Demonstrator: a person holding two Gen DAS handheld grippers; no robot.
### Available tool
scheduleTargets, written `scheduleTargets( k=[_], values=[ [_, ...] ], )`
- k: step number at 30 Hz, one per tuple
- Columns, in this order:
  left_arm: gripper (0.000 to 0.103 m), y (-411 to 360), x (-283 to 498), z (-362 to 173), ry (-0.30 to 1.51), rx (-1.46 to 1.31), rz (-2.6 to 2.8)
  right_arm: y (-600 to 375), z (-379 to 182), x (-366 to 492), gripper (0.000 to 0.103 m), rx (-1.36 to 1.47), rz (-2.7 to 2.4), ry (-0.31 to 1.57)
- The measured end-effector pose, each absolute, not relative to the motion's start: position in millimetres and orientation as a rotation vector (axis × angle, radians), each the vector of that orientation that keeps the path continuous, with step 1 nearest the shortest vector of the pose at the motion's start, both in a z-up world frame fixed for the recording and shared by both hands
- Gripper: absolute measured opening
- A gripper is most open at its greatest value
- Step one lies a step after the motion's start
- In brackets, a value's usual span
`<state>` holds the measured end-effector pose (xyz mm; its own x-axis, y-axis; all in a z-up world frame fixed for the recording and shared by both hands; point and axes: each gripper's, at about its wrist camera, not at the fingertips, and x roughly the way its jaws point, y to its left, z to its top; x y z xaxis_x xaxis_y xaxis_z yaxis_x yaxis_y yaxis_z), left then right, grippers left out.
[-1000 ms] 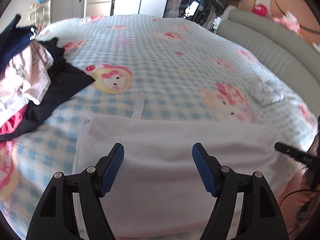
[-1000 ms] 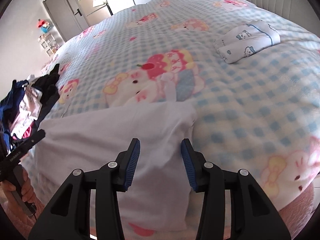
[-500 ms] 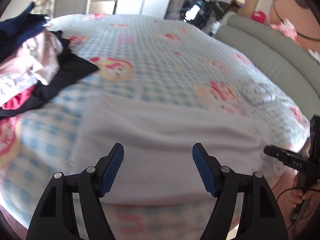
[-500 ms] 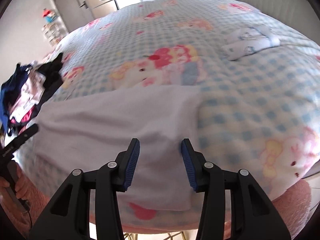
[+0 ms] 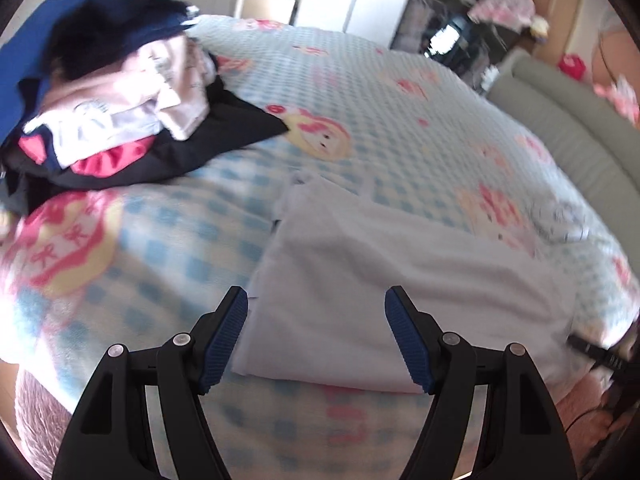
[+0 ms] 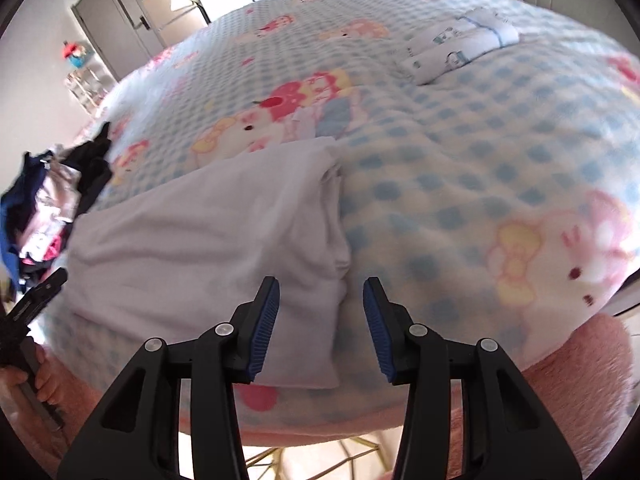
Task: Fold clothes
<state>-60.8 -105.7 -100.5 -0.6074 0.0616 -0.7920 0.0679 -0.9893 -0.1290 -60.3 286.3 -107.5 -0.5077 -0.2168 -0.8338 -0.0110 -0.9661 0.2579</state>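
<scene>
Since a second ago you have swung your left gripper [image 5: 316, 334] toward the left end of the white garment [image 5: 400, 280], so the heap of unfolded clothes [image 5: 116, 92] now fills that view's upper left, and your right gripper [image 6: 320, 322] has moved to the garment's right end, where stacked layers show. Both sets of jaws stand apart, gripping nothing, each hovering over an end of the cloth. The garment lies as a long folded band across the near edge of the checked blanket [image 6: 460, 184]. By my reading it is partly folded and may want another fold crosswise. One small printed garment [image 6: 460, 48] lies folded farther up the bed; the heap looks unfolded.
</scene>
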Motion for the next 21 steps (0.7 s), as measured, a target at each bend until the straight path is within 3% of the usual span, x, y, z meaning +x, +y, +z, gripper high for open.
scheduleTargets(
  k=[9, 14, 17, 21],
  values=[
    [0.073, -153, -51, -99, 0.386, 1.345, -2.686, 283, -119, -60, 0.044, 1.573, -2.598, -0.323],
    [0.073, -142, -37, -87, 0.728, 1.347, -2.843, 297, -112, -58, 0.045, 1.614, -2.583, -0.335],
    [0.073, -113, -41, -87, 0.695, 1.375, -2.937, 287, -113, -48, 0.045, 1.584, -2.518, -0.306],
    [0.073, -84, -51, -94, 0.505, 1.452, -2.919, 276, -127, -39, 0.045, 1.626, -2.5, -0.298]
  ],
)
